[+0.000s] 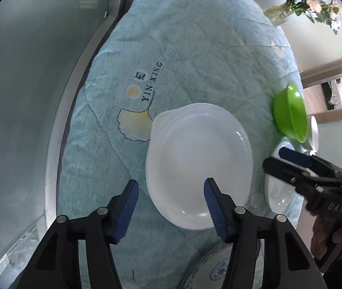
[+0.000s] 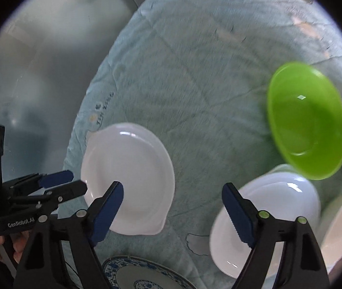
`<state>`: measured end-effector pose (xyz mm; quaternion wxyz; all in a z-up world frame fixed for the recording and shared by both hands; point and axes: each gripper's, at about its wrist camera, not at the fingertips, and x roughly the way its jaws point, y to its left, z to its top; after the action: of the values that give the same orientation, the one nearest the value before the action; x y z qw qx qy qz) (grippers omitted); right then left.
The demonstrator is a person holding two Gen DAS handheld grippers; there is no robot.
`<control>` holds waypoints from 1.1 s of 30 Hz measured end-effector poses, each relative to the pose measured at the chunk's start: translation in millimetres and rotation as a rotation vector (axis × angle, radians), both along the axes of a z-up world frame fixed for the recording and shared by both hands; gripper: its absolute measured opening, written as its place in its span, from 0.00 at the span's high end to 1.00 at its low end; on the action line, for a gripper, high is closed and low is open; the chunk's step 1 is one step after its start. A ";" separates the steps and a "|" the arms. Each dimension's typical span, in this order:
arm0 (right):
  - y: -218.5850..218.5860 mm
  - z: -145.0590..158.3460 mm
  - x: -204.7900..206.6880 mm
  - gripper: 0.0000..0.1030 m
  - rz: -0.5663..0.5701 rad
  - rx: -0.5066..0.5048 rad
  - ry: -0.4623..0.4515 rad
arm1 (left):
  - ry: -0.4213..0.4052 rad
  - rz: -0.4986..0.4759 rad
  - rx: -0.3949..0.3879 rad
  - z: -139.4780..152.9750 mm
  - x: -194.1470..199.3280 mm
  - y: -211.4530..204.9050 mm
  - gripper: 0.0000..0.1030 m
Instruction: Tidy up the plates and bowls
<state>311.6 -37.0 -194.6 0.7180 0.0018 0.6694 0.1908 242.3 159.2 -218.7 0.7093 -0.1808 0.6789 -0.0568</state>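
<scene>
Left gripper point(image 1: 171, 207) jaws spread, straddling near rim of white plate point(image 1: 198, 166); right gripper point(image 2: 172, 213) spread, white bowl point(image 2: 277, 207) under right finger.

A fluffy pale-blue quilted blanket point(image 1: 195, 55) with ginkgo-leaf print carries a white shallow plate point(image 1: 198, 166), lime-green plastic bowl point(image 2: 307, 120), white bowls point(image 2: 267, 219), and blue-patterned plate point(image 2: 142, 274).

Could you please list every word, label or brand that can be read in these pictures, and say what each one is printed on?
"YIN XING": on the blue quilt, beside the yellow leaf print.
"GenRobot.AI": on the body of the left claw.
"DAS", unclear: on the body of the right claw.
Two round badges above "YIN XING": too small to read.
</scene>
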 end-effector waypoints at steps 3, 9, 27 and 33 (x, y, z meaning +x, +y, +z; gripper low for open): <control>4.2 -14.9 0.9 0.26 0.005 0.017 0.033 | 0.012 -0.002 0.007 -8.6 5.0 -2.1 0.48; 11.2 -28.9 4.9 0.47 0.014 0.002 0.046 | 0.047 -0.003 -0.004 -24.8 7.7 -6.2 0.61; 22.8 -48.3 10.9 0.87 -0.038 -0.057 0.108 | 0.081 0.014 -0.016 -39.2 10.8 2.1 0.90; 21.2 -49.1 15.4 0.87 -0.056 -0.062 0.127 | 0.087 0.016 -0.039 -40.3 11.6 6.3 0.92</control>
<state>327.0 -15.8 -243.7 0.6789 0.0105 0.7188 0.1495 253.9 165.5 -259.1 0.6759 -0.2023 0.7064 -0.0565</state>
